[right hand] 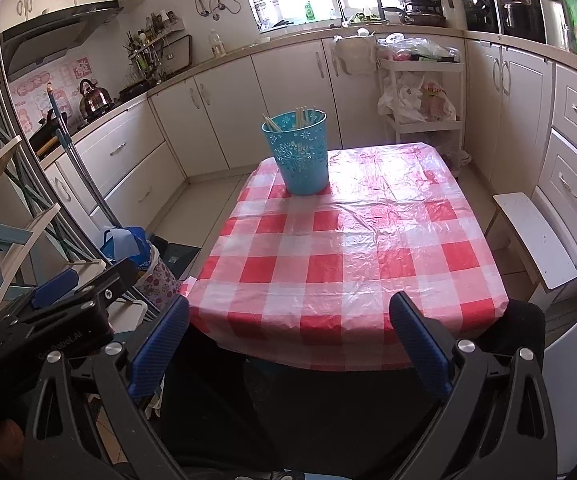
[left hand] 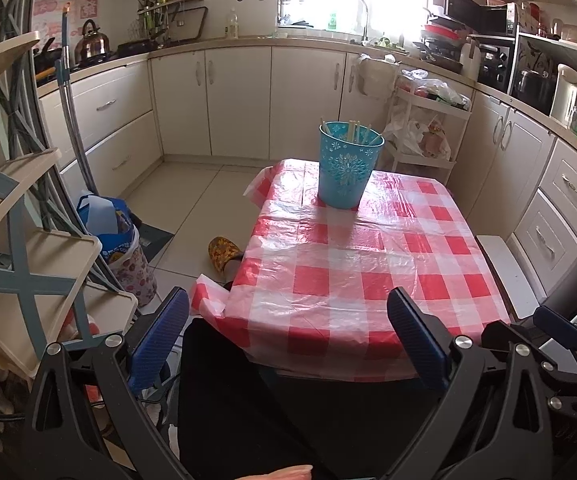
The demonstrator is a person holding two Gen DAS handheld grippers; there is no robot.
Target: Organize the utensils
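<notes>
While both of your grippers hang off the near edge of the table, nothing is held in either one.

Your left gripper (left hand: 288,328) has its blue-padded jaws spread wide apart with only tablecloth between them, and your right gripper (right hand: 288,328) is spread the same way, just beside it. On the red-and-white checked tablecloth (left hand: 348,256) the blue cup (left hand: 347,164) stands upright near the far edge, well away from both grippers. Pale chopsticks (left hand: 354,132) stick up out of the cup, leaning against its rim. From the right wrist view the cup sits toward the far left corner of the table.
</notes>
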